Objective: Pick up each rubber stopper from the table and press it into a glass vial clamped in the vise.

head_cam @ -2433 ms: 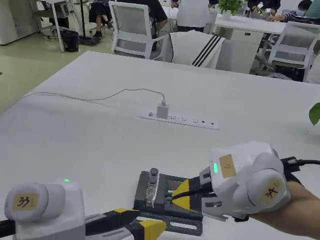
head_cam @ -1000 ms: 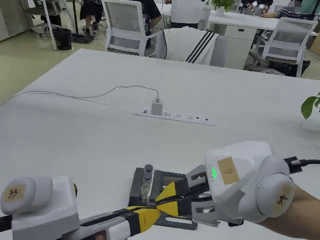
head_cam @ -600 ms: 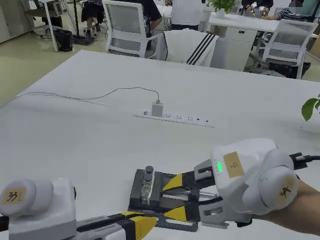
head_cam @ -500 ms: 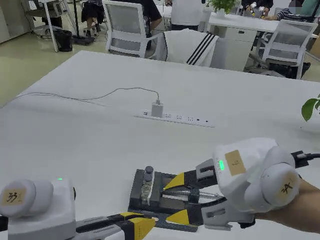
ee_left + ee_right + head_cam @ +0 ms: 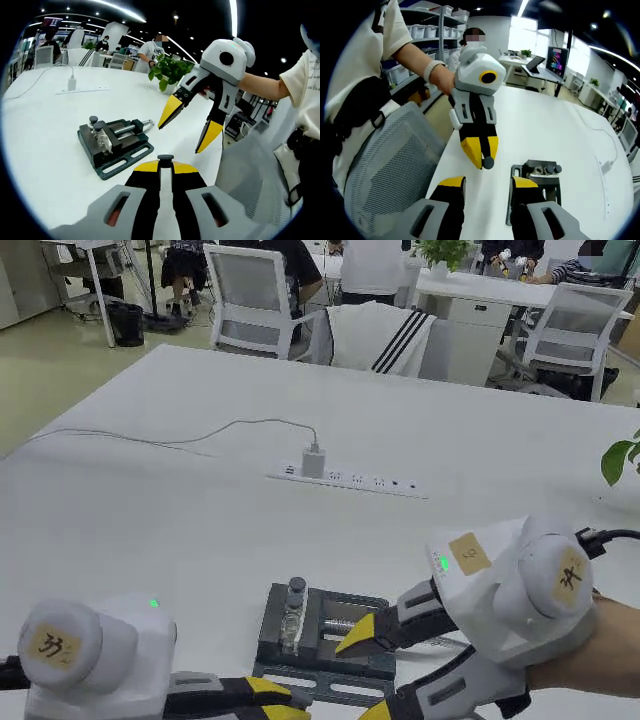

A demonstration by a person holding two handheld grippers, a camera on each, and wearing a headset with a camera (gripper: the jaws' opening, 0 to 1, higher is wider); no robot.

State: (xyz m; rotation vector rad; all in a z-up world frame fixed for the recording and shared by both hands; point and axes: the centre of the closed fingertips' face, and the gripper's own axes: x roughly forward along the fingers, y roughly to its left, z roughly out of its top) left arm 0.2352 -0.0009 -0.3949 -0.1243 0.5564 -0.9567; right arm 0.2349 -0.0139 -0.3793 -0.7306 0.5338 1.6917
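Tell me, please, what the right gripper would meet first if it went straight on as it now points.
Probably the left gripper, whose shut tongs hold a rubber stopper facing it; depth is unclear.

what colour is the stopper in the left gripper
Dark grey; the stopper in the left gripper shows best in the right gripper view.

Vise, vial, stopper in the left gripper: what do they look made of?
Vise: dark matte body with a bright bare screw, probably painted cast metal. Vial: see-through with glints, glass or clear plastic. Stopper pinched in the left gripper: dull dark grey, no shine, looks like rubber.
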